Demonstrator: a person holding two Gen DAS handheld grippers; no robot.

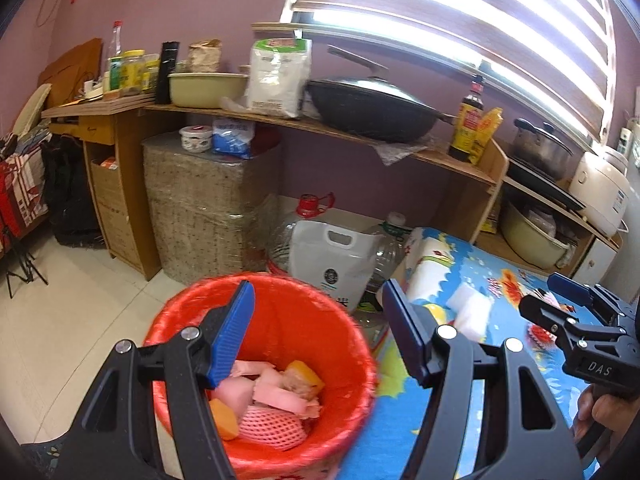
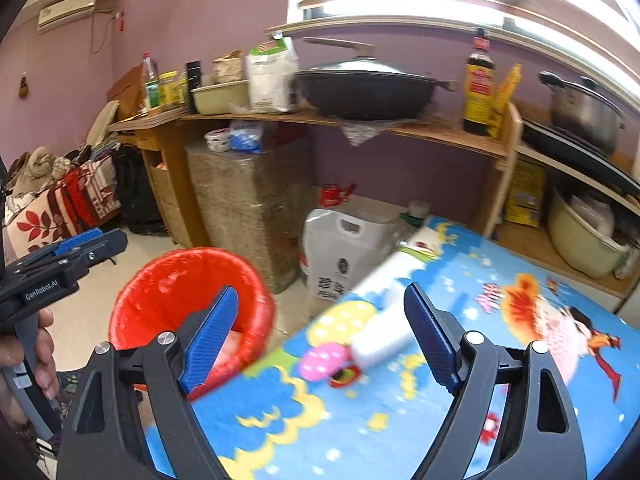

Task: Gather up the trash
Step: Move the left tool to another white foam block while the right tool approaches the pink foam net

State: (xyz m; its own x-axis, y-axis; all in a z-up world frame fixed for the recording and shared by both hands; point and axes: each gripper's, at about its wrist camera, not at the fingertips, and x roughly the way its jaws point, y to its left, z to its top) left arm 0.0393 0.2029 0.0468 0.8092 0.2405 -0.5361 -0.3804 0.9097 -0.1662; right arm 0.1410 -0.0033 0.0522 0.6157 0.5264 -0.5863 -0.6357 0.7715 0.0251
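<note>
Beside worktop's left edge, red bin [image 1: 280,332] already holds pink and orange scraps [image 1: 272,396]. White block [image 2: 380,344] left on worktop [image 2: 500,320] near that edge. Left gripper [image 1: 320,320] and right gripper [image 2: 320,328]: fingers apart, empty.

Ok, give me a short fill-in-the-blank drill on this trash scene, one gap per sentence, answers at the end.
1. The bin is lined with a bag coloured ____.
2. The white block still lies on the ____-patterned table cover.
3. The left gripper and right gripper both hold ____.
4. The pink foam net lies inside the ____.

Answers: red; cartoon; nothing; bin
</note>
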